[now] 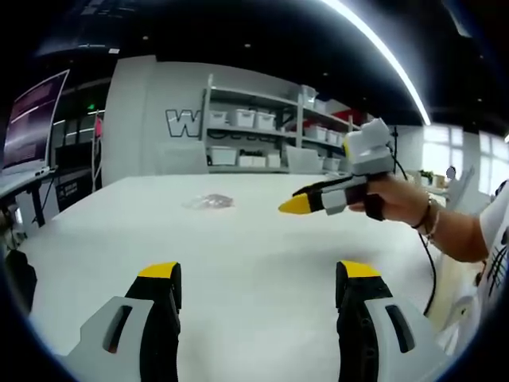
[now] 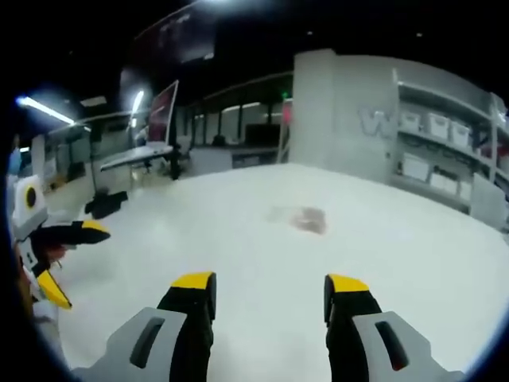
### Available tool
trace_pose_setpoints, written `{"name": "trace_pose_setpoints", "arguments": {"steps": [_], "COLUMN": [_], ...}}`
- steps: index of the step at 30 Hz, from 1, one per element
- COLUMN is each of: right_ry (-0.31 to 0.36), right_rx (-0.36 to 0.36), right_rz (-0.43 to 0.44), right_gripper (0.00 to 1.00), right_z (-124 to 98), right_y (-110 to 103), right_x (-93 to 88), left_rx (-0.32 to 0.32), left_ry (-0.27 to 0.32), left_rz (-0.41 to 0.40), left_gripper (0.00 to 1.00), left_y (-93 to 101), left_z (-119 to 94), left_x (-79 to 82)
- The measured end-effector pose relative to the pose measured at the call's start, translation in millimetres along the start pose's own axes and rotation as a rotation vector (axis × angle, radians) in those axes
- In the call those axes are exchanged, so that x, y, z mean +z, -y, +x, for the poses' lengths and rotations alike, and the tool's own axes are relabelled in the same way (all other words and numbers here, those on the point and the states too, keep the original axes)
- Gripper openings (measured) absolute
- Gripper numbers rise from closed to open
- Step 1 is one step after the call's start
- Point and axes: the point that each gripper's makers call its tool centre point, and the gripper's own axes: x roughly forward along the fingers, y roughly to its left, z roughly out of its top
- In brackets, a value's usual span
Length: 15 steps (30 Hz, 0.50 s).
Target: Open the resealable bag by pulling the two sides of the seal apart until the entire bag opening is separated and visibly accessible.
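The wide white bench [image 1: 238,263] carries almost nothing, and it sets the scene: the work has not begun. Behind it stand shelves [image 1: 262,131] with white bins against a grey wall, and a monitor [image 1: 32,119] sits off to one side.

The resealable bag [image 1: 208,202] lies flat on the bench, far out toward its middle, a small clear shape with something dark or reddish inside; in the right gripper view it shows as a faint smudge [image 2: 302,218] well ahead of the jaws. Whether its seal is shut is too small to tell, though nothing suggests it has been pulled apart.

The left gripper [image 1: 258,274] hovers low over the bench with its jaws wide and nothing between them, well apart from the bag. The right gripper [image 2: 266,286] is likewise spread wide and empty; seen from the left gripper view it is held up in a hand [image 1: 398,199], and there its yellow tips look closer together.

By my judgement every step is left: reach the bag, take each side of the seal, and draw them apart along the whole opening.
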Motion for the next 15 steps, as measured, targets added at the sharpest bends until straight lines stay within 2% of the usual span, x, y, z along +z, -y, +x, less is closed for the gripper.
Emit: {"name": "trace_pose_setpoints", "arguments": {"steps": [15], "right_ry": [-0.019], "right_rx": [-0.002], "right_rz": [0.012], "right_gripper": [0.54], "right_z": [9.8], "right_y": [5.4], "right_x": [-1.2], "left_rx": [0.007], "left_ry": [0.006], "left_rz": [0.002], "left_gripper": [0.79], "left_y": [-3.9], "left_z": [-1.1], "left_x": [4.2]}}
